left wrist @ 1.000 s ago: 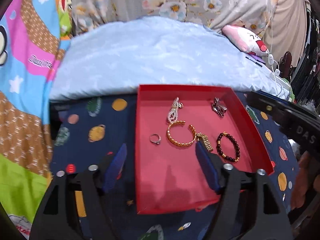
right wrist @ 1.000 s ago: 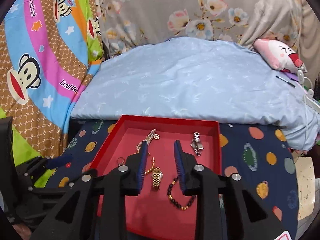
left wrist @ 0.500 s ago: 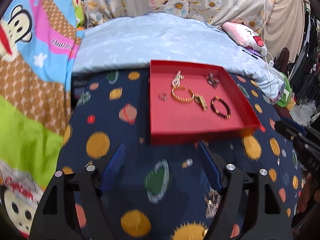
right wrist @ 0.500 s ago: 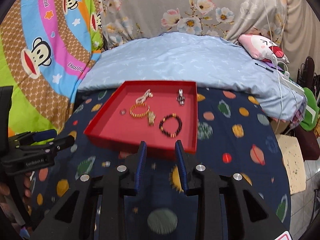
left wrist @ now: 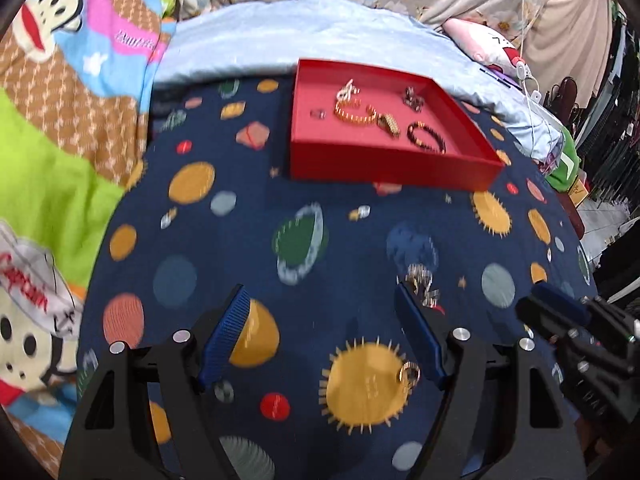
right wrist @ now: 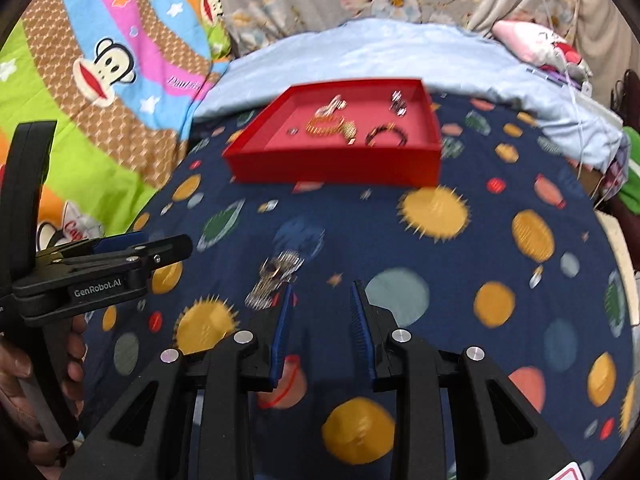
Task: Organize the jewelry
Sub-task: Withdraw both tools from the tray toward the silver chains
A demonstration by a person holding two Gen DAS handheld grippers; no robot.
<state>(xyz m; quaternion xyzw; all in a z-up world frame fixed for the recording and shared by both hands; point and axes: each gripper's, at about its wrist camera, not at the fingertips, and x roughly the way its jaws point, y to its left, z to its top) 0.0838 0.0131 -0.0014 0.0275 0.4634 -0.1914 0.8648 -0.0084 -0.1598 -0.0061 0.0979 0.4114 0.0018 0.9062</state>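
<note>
The left gripper [left wrist: 320, 332] hangs over the navy planet-print cloth [left wrist: 280, 208] with its blue pads spread wide and nothing between them. The right gripper [right wrist: 320, 320] has its pads set narrower but clearly apart, also empty, so both are released.

A silver piece of jewelry [right wrist: 276, 276], blurred and probably a chain or watch band, lies on the cloth just beside the right gripper's left pad; in the left wrist view it sits at the tip of the left gripper's right pad [left wrist: 420, 284]. A small gold ring [left wrist: 408, 372] lies on the cloth near that same pad.

The red tray [left wrist: 384, 164] stands farther back on the cloth, holding a gold bangle [left wrist: 356, 114], a dark bead bracelet [left wrist: 426, 138], a gold link band [left wrist: 390, 124], a pale beaded piece [left wrist: 348, 90], a small ring [left wrist: 318, 113] and a dark silver piece [left wrist: 414, 98].

The left gripper's side reads "GenRobot.AI" [right wrist: 96, 286] in the right wrist view, with a hand [right wrist: 24, 376] around its handle. The monkey-print sheet [right wrist: 120, 60] carries partly legible script, and "Captain" [left wrist: 24, 280] shows in red
</note>
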